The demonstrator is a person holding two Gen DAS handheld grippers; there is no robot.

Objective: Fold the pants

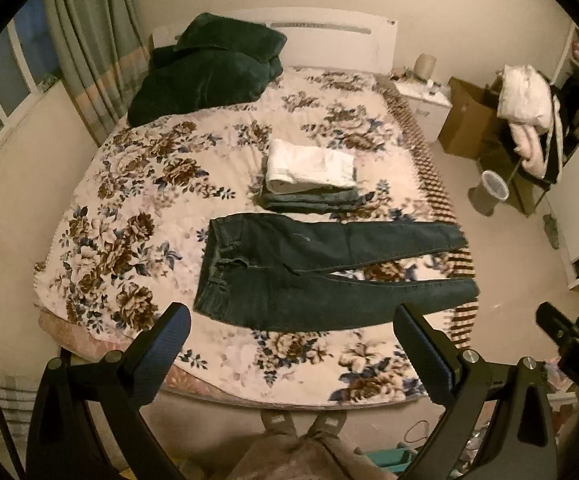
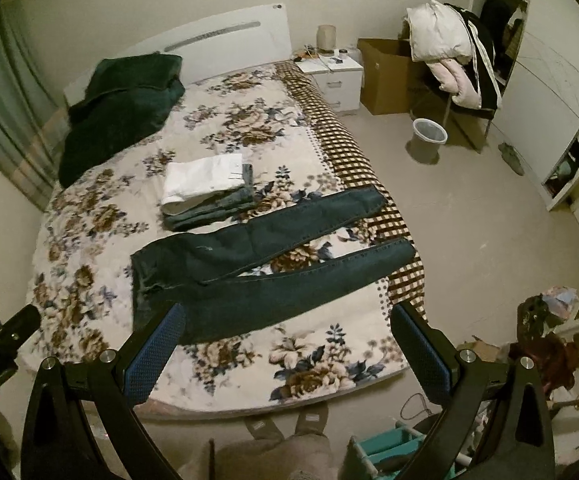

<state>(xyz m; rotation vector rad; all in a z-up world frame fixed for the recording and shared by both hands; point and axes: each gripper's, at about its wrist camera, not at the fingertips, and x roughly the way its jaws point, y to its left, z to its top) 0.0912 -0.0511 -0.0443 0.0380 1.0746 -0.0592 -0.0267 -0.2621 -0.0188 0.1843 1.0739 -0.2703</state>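
Observation:
Dark blue jeans (image 1: 313, 268) (image 2: 257, 264) lie flat on the floral bed cover (image 1: 129, 200) (image 2: 101, 216), waistband to the left, both legs spread apart and reaching the bed's right edge. Behind them rests a stack of folded pants (image 1: 309, 180) (image 2: 209, 190), a white pair on top of denim ones. My left gripper (image 1: 293, 340) hovers open above the near edge of the bed, in front of the jeans, holding nothing. My right gripper (image 2: 289, 336) is open too, high over the jeans' near leg, also holding nothing. Each gripper's side shows at the edge of the other's view.
A dark green blanket (image 1: 205, 68) (image 2: 117, 108) is heaped near the headboard. Right of the bed stand a white nightstand (image 2: 337, 76), a cardboard box (image 2: 385, 76), a chair piled with clothes (image 2: 453, 60) and a bin (image 2: 427, 136). A person's slippered feet (image 1: 301, 424) stand at the bed's foot.

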